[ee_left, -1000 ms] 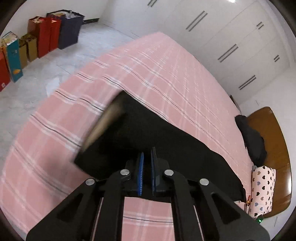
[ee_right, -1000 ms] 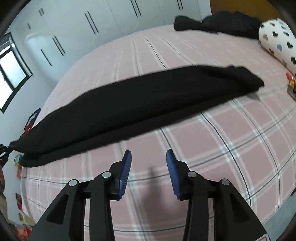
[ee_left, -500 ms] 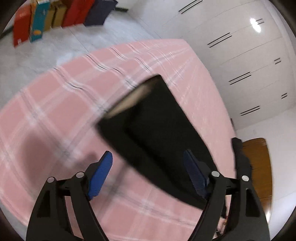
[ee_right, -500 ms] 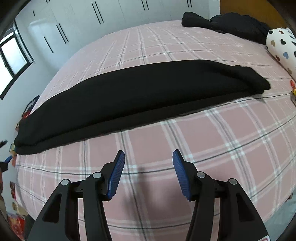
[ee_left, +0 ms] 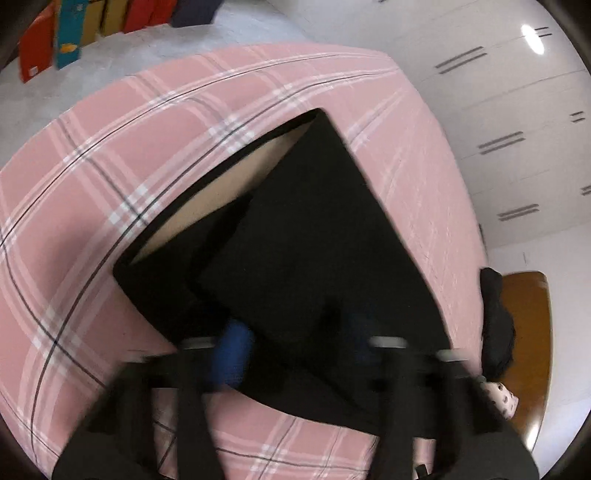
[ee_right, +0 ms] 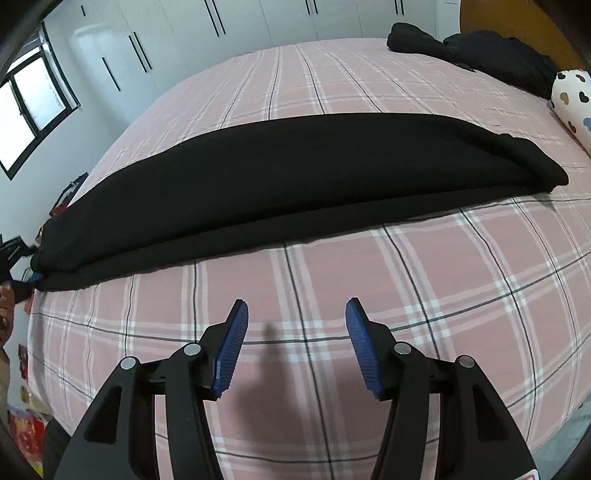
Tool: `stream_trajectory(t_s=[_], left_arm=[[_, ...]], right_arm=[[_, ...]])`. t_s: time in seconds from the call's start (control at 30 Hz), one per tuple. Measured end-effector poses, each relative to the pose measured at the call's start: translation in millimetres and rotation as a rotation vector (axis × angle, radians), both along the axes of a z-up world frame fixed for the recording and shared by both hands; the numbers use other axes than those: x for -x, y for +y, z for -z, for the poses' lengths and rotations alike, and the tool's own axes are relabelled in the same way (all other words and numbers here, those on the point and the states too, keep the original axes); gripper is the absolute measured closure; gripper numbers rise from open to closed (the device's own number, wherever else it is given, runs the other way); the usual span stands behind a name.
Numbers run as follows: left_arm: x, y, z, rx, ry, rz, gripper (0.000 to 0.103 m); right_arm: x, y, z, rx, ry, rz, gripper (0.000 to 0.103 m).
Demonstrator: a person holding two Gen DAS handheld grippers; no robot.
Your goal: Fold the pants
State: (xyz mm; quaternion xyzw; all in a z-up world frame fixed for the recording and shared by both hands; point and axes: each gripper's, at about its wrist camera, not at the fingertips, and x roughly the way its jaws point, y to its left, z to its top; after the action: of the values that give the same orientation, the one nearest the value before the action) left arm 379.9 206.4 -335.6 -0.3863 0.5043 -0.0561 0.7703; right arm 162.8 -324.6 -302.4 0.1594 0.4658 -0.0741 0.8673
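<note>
Black pants (ee_left: 314, 240), folded lengthwise into a long band (ee_right: 277, 177), lie across the pink plaid bed (ee_right: 406, 277). The end nearest the left wrist view shows tan lining (ee_left: 221, 192). My left gripper (ee_left: 295, 339) is smeared by motion at that end, its blue pads (ee_left: 232, 350) on either side of the fabric's corner and clamping onto it. The right wrist view shows that gripper (ee_right: 22, 266) small at the band's far left tip. My right gripper (ee_right: 297, 321) hovers open over bare sheet, just short of the pants' near long edge, with nothing between its fingers.
A heap of dark clothes (ee_right: 480, 51) and a heart-print pillow (ee_right: 572, 99) lie by the wooden headboard (ee_left: 532, 332). Coloured gift bags (ee_left: 66, 33) stand on the floor beyond the bed. White wardrobes (ee_left: 498, 110) line the wall, and a window (ee_right: 29, 96) is at left.
My left gripper let go, opened wide, dropped lower and is closing again on the pants' end. The right gripper came nearer the sheet and its jaws widened slightly.
</note>
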Motion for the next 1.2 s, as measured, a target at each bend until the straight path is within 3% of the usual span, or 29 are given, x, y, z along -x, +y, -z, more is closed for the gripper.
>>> stream_trajectory(t_s=[0.1,0.17,0.27,0.33,0.37,0.43,0.47,0.5,0.63,0.8,1.0,1.03,1.07,1.1,1.2], left_arm=[[16.7,9.4,-28.9,0.002,-0.061,0.008,0.097],[27.4,14.3,-40.7,-0.04,-0.076,0.033,0.097],[21.7,19.6,-15.4,-0.108,-0.005,0.034,0.093],[18.8,20.3,4.0,-0.081,0.068,0.032,0.087],[22.7,21.1,5.6,-0.066,0.07,0.004,0.077],[31.1,22.1,-2.9,-0.068,0.032,-0.035,0.046],[38.9,21.4,-8.4,-0.09,0.018,-0.062,0.02],[46.7,23.0,-13.4,-0.111,0.004,-0.093,0.009],[59.9,33.1,-8.7,-0.074,0.02,-0.144,0.008],[59.1,10.2,4.1,-0.004,0.037,-0.142,0.008],[55.4,-6.5,6.2,-0.049,0.02,-0.146,0.008],[54.9,-6.7,6.3,-0.042,0.015,-0.148,0.008],[53.6,-4.7,5.5,-0.04,0.016,-0.149,0.008],[52.5,-4.3,6.3,-0.039,0.018,-0.15,0.008],[50.6,-4.7,7.6,-0.041,0.026,-0.143,0.008]], right_arm=[[1.2,1.0,-5.0,0.041,-0.006,-0.004,0.049],[5.3,-3.0,-7.7,0.065,-0.021,0.003,0.049],[7.7,-11.4,-0.5,0.049,-0.008,0.025,0.049],[8.6,-15.3,7.2,0.024,0.021,0.031,0.049],[9.2,-16.6,9.2,0.01,0.028,0.026,0.049],[10.3,-19.4,9.5,-0.013,0.02,0.004,0.049],[9.6,-22.5,9.3,-0.026,0.013,-0.001,0.049],[7.5,-26.4,9.4,-0.045,0.008,0.002,0.049],[-14.7,-45.8,8.8,-0.175,-0.043,0.038,0.049],[-56.6,-48.8,8.2,-0.278,-0.085,0.029,0.049],[-88.1,-44.0,30.5,-0.338,-0.037,0.082,0.048],[-87.7,-41.9,26.9,-0.336,-0.054,0.08,0.052],[-89.0,-39.9,23.9,-0.337,-0.072,0.068,0.086],[-89.3,-38.0,22.1,-0.348,-0.085,0.056,0.099],[-80.1,-38.3,14.8,-0.387,-0.113,0.075,0.099]])
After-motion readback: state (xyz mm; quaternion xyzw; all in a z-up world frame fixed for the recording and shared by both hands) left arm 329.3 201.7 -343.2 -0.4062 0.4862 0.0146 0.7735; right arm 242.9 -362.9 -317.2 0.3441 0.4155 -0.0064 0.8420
